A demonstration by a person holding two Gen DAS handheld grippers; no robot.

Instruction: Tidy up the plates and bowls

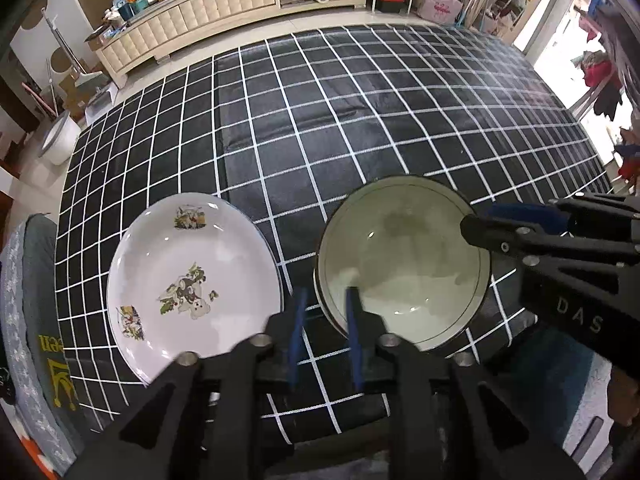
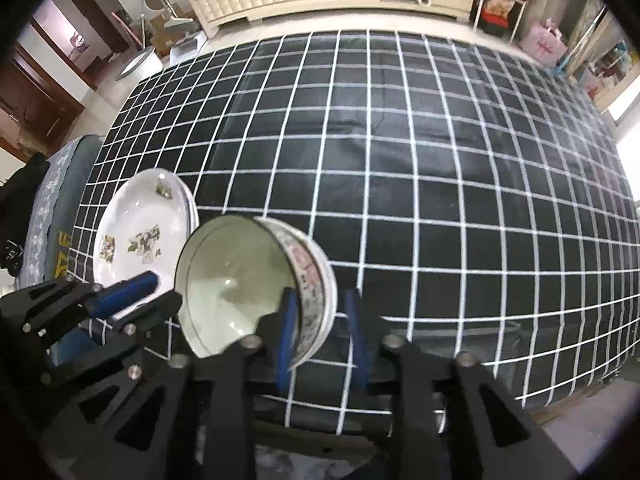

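A white plate (image 1: 192, 276) with cartoon prints lies on the black checked tablecloth at the near left; it also shows in the right wrist view (image 2: 140, 232). A pale bowl (image 1: 404, 260) with a floral outside (image 2: 248, 276) stands right of it, near the front edge. My left gripper (image 1: 326, 332) is open, its right finger inside the bowl and its left finger outside the near-left rim. My right gripper (image 2: 322, 332) is open astride the bowl's right rim, left finger inside, right finger outside. It shows in the left wrist view (image 1: 480, 224).
The checked tablecloth (image 1: 360, 100) covers the table far back and to the right. A cushioned chair (image 1: 36, 320) stands at the table's left edge. A cream sideboard (image 1: 192, 12) with clutter runs along the far wall. A pink bag (image 1: 440, 4) sits on the floor.
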